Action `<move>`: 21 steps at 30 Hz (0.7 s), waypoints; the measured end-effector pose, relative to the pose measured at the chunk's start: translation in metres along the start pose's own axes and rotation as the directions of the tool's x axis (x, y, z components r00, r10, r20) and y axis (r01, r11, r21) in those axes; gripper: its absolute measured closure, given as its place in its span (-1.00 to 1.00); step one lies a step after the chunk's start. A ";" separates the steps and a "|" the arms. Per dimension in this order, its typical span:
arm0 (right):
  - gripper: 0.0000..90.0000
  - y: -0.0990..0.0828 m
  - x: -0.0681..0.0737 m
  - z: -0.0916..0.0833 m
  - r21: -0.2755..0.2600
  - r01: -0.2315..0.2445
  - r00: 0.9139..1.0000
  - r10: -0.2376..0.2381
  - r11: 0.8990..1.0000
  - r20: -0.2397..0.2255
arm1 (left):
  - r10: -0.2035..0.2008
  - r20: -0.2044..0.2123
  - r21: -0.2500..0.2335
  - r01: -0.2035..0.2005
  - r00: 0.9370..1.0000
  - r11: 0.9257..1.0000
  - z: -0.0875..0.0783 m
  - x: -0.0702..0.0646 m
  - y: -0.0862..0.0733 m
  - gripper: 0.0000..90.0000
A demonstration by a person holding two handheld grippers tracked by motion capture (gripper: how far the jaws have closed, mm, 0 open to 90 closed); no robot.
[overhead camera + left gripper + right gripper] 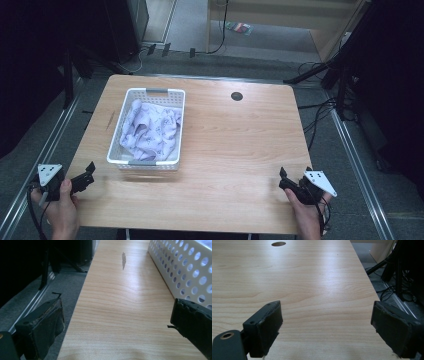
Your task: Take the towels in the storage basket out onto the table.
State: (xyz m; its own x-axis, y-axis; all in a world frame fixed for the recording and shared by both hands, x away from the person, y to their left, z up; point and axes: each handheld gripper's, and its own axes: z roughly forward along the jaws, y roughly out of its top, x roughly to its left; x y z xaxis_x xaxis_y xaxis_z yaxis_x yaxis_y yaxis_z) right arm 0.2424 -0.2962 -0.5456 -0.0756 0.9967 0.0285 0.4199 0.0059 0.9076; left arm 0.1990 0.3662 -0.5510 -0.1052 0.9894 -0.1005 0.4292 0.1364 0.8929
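A: Where is the left gripper (89, 175) sitting?

B: Jaws standing apart, empty; the white perforated basket (118, 140), holding lilac cloth (150, 131), is lying just ahead.

A: Right gripper (295, 181)?

B: Jaws likewise apart, basket well away.

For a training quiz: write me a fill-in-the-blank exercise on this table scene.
1. The pale printed cloth lies inside the white perforated ____.
2. The jaws of the left gripper stand ____, with nothing between them.
3. The basket sits on the person's ____ half of the wooden table.
4. The right gripper holds ____.

Missing words: basket; open; left; nothing
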 end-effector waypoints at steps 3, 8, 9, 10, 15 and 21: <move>-0.77 0.000 0.000 0.000 -0.003 0.003 1.000 -0.003 1.000 -0.008 | 0.012 0.017 -0.017 -0.012 1.000 1.000 0.000 0.004 0.004 -1.00; -0.77 0.000 0.001 0.000 -0.007 0.004 1.000 -0.004 1.000 -0.011 | -0.032 0.026 -0.027 0.032 0.999 0.999 -0.005 0.009 0.008 -1.00; -0.77 0.000 0.000 0.000 -0.010 0.005 1.000 -0.005 1.000 -0.018 | -0.025 0.029 -0.030 0.026 0.999 0.999 -0.007 0.007 0.009 -1.00; -0.77 0.000 0.000 0.000 -0.010 0.005 1.000 -0.005 1.000 -0.018 | -0.025 0.029 -0.030 0.026 0.999 0.999 -0.007 0.007 0.009 -1.00; -0.77 0.000 -0.001 0.000 -0.009 -0.013 1.000 0.013 1.000 -0.014 | 0.005 0.072 -0.034 -0.003 0.997 0.999 -0.010 -0.002 0.014 -1.00; -0.77 -0.001 -0.001 -0.003 -0.047 -0.015 1.000 0.015 0.999 0.007 | -0.009 0.119 -0.061 0.016 0.993 0.998 -0.018 -0.003 0.019 -1.00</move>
State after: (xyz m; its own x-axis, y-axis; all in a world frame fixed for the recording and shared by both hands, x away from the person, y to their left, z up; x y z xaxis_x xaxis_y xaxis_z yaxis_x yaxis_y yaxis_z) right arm 0.2396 -0.2974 -0.5454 -0.0632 0.9972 0.0394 0.3784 -0.0126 0.9255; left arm 0.1916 0.3653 -0.5263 -0.0011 0.9871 -0.1600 0.3719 0.1489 0.9163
